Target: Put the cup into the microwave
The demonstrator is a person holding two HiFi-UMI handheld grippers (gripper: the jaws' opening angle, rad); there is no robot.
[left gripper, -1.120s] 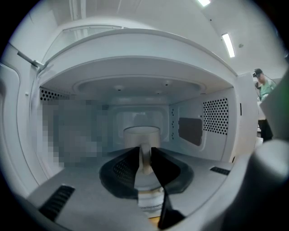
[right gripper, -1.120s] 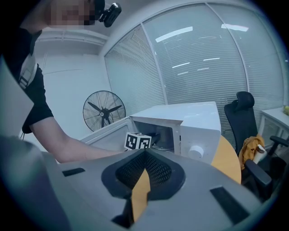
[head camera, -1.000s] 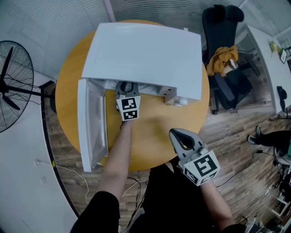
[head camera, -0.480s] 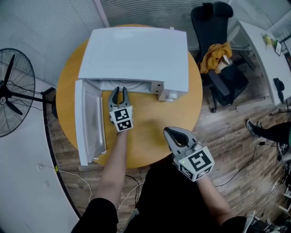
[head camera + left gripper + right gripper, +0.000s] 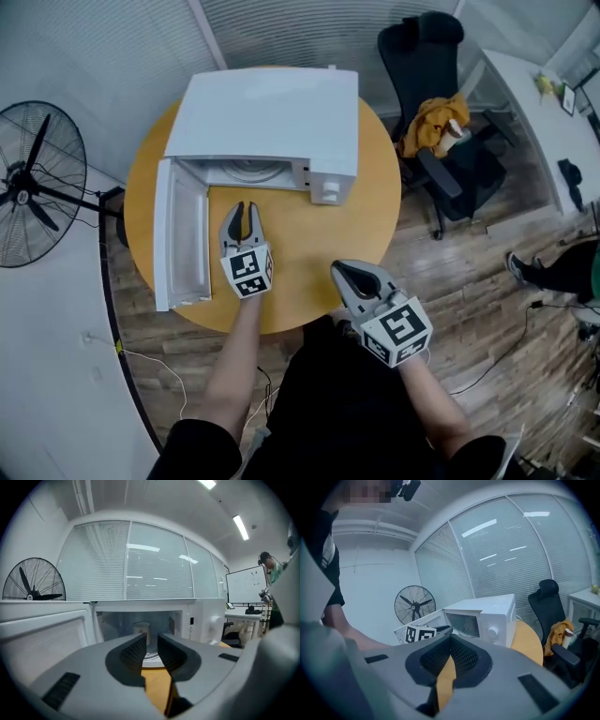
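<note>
A white microwave (image 5: 267,112) stands on the round yellow table (image 5: 309,234), its door (image 5: 178,234) swung open to the left. In the left gripper view a pale cup (image 5: 142,632) stands upright inside the cavity on the turntable. My left gripper (image 5: 244,208) hovers over the table just in front of the cavity mouth, open, with nothing between its jaws (image 5: 152,643). Near the table's front edge sits my right gripper (image 5: 352,273), shut and empty, with the microwave (image 5: 487,616) ahead of it.
A standing fan (image 5: 33,178) is on the floor at the left. A black office chair (image 5: 436,103) with a yellow cloth on it stands at the right. In the left gripper view a person (image 5: 272,569) is at the far right by a whiteboard.
My left gripper has drawn back out of the microwave mouth toward me, open and without the cup. The right gripper has hardly moved.
</note>
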